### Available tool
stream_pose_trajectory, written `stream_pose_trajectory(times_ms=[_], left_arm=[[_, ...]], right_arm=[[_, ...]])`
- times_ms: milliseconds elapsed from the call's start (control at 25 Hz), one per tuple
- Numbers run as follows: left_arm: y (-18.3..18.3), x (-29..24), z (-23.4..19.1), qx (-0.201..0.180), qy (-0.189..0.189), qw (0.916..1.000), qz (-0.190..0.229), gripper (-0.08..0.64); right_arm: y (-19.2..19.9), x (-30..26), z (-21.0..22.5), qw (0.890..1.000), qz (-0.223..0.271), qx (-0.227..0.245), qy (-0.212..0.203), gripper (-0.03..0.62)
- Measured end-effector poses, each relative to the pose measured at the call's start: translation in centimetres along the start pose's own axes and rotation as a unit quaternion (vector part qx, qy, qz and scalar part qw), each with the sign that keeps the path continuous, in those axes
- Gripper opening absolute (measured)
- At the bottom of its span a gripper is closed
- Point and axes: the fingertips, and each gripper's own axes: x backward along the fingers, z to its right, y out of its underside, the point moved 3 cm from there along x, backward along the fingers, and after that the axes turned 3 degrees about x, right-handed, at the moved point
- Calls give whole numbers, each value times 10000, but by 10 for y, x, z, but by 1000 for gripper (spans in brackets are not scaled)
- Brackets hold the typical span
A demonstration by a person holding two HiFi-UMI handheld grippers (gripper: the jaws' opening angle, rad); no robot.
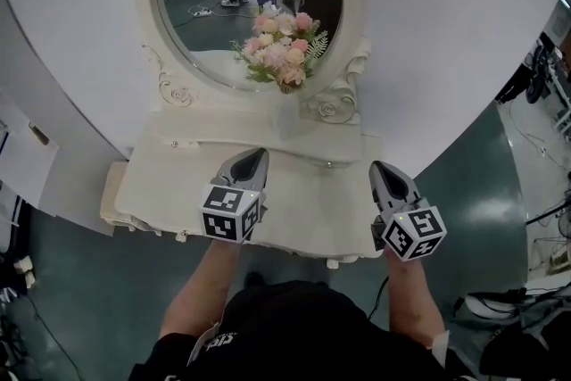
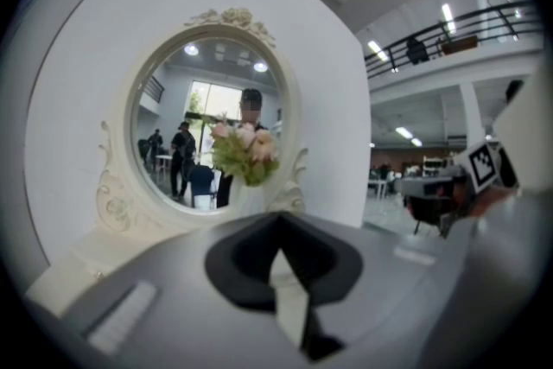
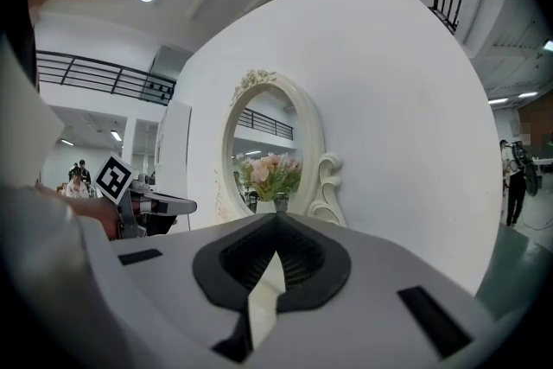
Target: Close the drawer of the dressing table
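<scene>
Dressing table (image 1: pixel 303 196), cream, stands at frame centre against a curved white wall (image 1: pixel 446 31) on green floor (image 1: pixel 482 192); its drawer cannot be made out. One oval mirror (image 1: pixel 210 4), one bouquet (image 1: pixel 281 49). Two grippers over the tabletop: left gripper (image 1: pixel 258 156) and right gripper (image 1: pixel 378 168), jaws together, empty.

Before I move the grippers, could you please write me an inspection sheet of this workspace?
Surface: cream dressing table top, with both grippers above it.
Job's things: the drawer front is not visible from above, so I cannot tell whether it is open or closed.
Clutter: flower bouquet standing before the oval mirror.
Grippers: left gripper has its fingers together and holds nothing; right gripper is the same.
Cables: loose cables on the floor at the right.
Surroundings: white curved panel, green floor, people reflected in the mirror.
</scene>
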Motion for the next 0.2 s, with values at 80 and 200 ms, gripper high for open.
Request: stream_pose_trajectory(times_ms=[80,200], left_arm=[[2,0,1,14,-1,10000,-27,9],[3,0,1,41,-9,10000,-45,9]], right_arm=[[-1,0,-2,10000,16,-11,-33,-8],[-2,-2,-5,10000,41,-25,-82,-8]])
